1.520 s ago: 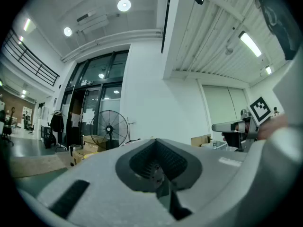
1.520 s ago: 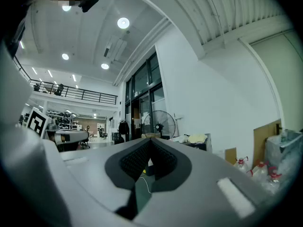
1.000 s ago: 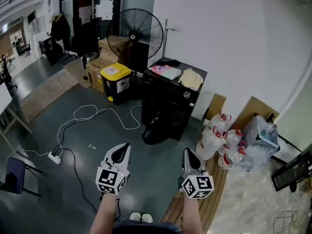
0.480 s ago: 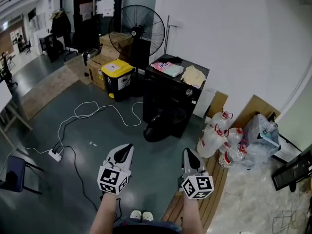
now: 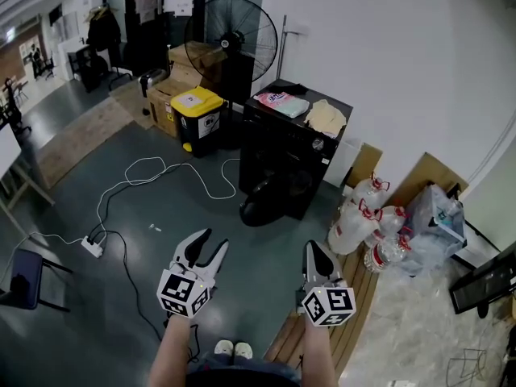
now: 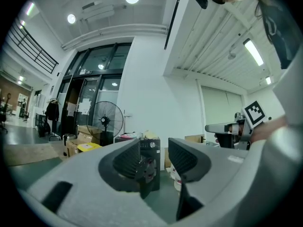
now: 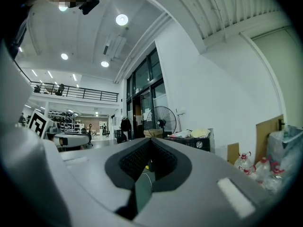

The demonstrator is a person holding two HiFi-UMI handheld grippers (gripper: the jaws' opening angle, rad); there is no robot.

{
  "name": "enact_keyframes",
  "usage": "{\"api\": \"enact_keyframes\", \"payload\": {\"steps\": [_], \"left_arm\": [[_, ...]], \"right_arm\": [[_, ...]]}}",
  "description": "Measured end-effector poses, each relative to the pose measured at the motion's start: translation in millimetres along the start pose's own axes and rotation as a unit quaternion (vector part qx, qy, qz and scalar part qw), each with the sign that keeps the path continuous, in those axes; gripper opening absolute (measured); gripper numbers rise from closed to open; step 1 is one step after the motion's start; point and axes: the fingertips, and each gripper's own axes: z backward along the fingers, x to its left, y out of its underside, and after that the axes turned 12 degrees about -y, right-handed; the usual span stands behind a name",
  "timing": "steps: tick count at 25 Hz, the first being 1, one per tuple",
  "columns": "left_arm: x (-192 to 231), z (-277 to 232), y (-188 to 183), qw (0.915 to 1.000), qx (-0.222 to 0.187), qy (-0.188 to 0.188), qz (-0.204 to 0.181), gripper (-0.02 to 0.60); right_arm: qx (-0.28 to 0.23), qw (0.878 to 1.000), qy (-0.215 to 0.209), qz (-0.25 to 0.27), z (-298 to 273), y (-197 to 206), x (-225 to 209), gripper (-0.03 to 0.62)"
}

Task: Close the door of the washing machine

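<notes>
The black washing machine (image 5: 300,147) stands against the white wall ahead, folded cloths on its top. Its round door (image 5: 262,202) hangs open at the lower front. My left gripper (image 5: 214,242) is held well short of it, its jaws opening with nothing between them. In the left gripper view the machine (image 6: 152,148) shows in the gap between the left gripper's (image 6: 154,157) jaws. My right gripper (image 5: 311,248) is beside the left one, shut and empty. In the right gripper view the right gripper's (image 7: 150,143) pads meet and the machine (image 7: 195,143) lies to the right.
A big floor fan (image 5: 234,35), a yellow-lidded bin (image 5: 199,119) and cardboard boxes (image 5: 165,103) stand left of the machine. A white cable (image 5: 161,180) loops over the floor to a power strip (image 5: 91,246). Water bottles (image 5: 364,216) and a wooden pallet (image 5: 355,313) lie to the right.
The left gripper's jaws have gone from shut to wide apart. Both hands stay in about the same place; the head view has shifted slightly.
</notes>
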Motion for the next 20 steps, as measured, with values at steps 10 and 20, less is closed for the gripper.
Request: {"api": "enact_keyframes", "payload": {"steps": [10, 20], "left_arm": [[-2, -27, 11, 0.9997, 0.008, -0.022, -0.011, 0.189], [13, -65, 26, 0.9996, 0.015, -0.025, -0.002, 0.189]], "right_arm": [[0.000, 1.000, -0.014, -0.015, -14, 12, -32, 0.012], [0.002, 1.000, -0.022, -0.021, -55, 21, -62, 0.012]]}}
